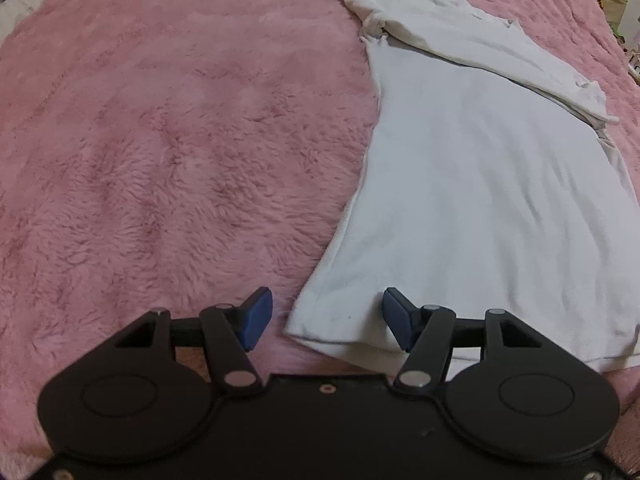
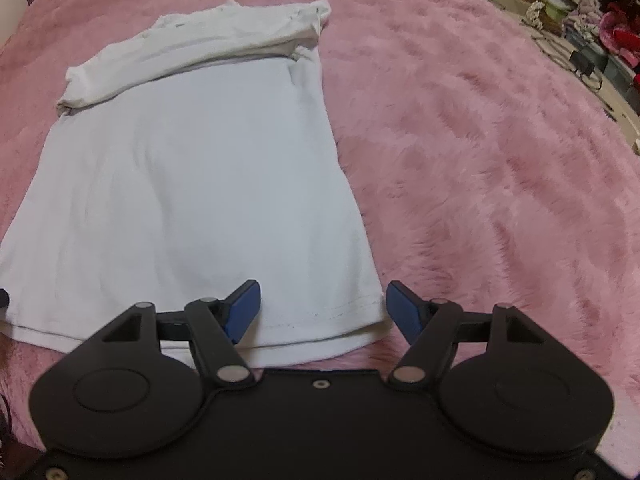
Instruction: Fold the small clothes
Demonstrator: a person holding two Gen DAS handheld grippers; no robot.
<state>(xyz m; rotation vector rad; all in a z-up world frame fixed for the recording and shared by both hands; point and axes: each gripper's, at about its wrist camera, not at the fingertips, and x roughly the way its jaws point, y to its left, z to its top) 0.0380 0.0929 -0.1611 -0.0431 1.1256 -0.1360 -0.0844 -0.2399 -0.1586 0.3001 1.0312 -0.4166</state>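
Our left claw (image 1: 327, 318) gapes wide and empty over the near left hem corner of the white shirt (image 1: 480, 200), which lies flat on the pink fluffy blanket (image 1: 160, 140). Our right claw (image 2: 323, 310), equally wide and empty, straddles the near right hem corner.

A white T-shirt (image 1: 480, 200) of soft, matt knit cloth lies on a pink, shaggy plush blanket (image 1: 180, 140) with a rough pile. At the bottom of each frame, a matt black plastic tool (image 1: 327, 312) (image 2: 323, 308) carries blue rubbery-looking pads (image 2: 244, 312) and dull silvery metal pivot pins (image 1: 240, 379).
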